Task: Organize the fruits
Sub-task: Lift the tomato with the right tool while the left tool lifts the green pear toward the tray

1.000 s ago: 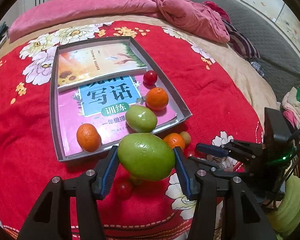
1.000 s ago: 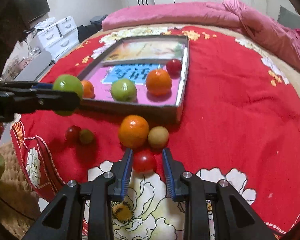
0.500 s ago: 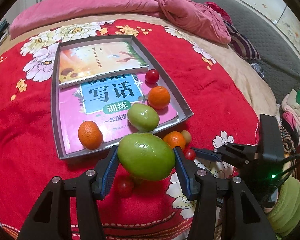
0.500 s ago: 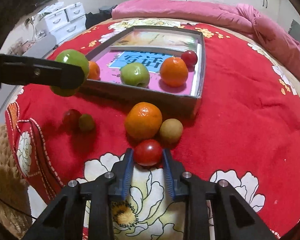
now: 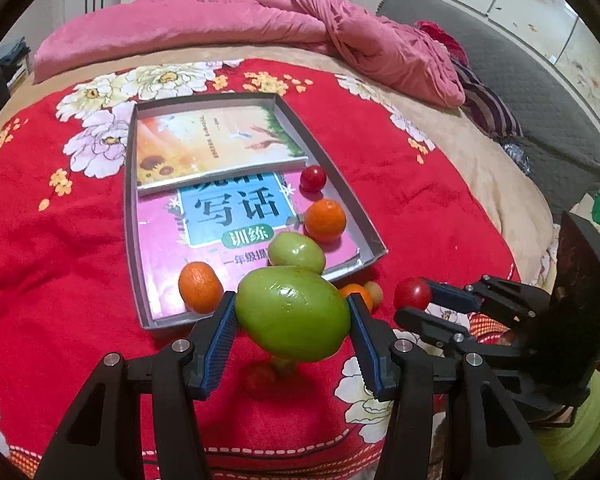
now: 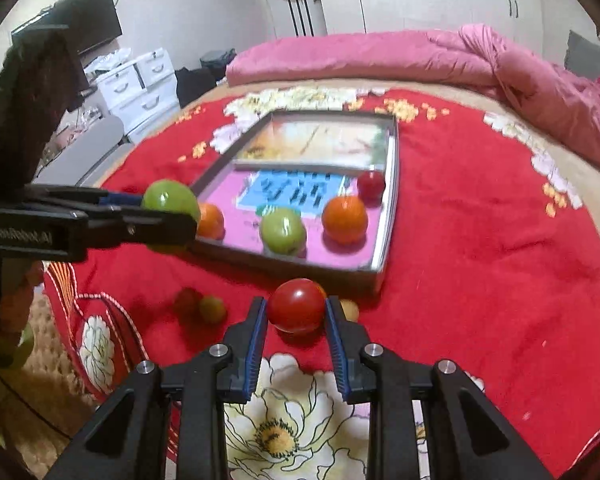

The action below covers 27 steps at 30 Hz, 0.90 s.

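Blue-padded left gripper (image 5: 292,316) clamped a large green fruit (image 5: 293,313); right gripper (image 6: 296,314) pinched a red tomato (image 6: 297,305), both near the tray (image 5: 366,224).

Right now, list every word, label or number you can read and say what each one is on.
"写话" – blue panel of the pink book in the tray.
"训练" – green oval under it.
"一年级提" – line below, cut off by the green fruit.
"GeoRobot.AI" – side of the left gripper, faint.
Small line on the sunflower book: unreadable.

Orange (image 5: 356,294) — half-hidden behind green fruit (image 5: 292,312).
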Motion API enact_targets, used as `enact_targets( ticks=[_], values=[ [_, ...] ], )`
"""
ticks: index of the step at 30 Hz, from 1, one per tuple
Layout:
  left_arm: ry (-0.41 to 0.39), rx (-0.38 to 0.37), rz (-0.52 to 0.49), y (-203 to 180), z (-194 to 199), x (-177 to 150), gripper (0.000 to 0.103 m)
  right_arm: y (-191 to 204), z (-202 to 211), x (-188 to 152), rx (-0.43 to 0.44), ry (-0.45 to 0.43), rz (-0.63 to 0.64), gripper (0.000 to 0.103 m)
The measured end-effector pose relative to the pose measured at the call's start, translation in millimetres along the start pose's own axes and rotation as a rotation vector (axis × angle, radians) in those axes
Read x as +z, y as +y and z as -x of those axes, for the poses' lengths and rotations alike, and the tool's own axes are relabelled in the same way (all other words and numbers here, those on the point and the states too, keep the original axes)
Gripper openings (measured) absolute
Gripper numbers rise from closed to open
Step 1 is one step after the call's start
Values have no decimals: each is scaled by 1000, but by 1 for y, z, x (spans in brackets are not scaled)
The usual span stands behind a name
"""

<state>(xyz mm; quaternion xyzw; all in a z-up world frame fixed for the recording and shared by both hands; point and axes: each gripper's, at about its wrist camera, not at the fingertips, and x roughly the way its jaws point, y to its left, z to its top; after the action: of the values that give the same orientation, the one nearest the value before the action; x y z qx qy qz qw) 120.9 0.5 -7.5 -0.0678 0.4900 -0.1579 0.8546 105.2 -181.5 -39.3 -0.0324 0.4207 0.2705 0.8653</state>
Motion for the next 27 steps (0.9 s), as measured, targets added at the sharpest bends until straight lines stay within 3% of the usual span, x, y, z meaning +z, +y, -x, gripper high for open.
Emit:
enact_targets(
  ticks=[17,27],
  values=[
    [-102,28,116,30,13,34,56,-14,12,50,-26,-107,-1,30],
    [-73,65,109,30,-21,38,56,-18,6,61,-29,-118,2,30]
  ],
)
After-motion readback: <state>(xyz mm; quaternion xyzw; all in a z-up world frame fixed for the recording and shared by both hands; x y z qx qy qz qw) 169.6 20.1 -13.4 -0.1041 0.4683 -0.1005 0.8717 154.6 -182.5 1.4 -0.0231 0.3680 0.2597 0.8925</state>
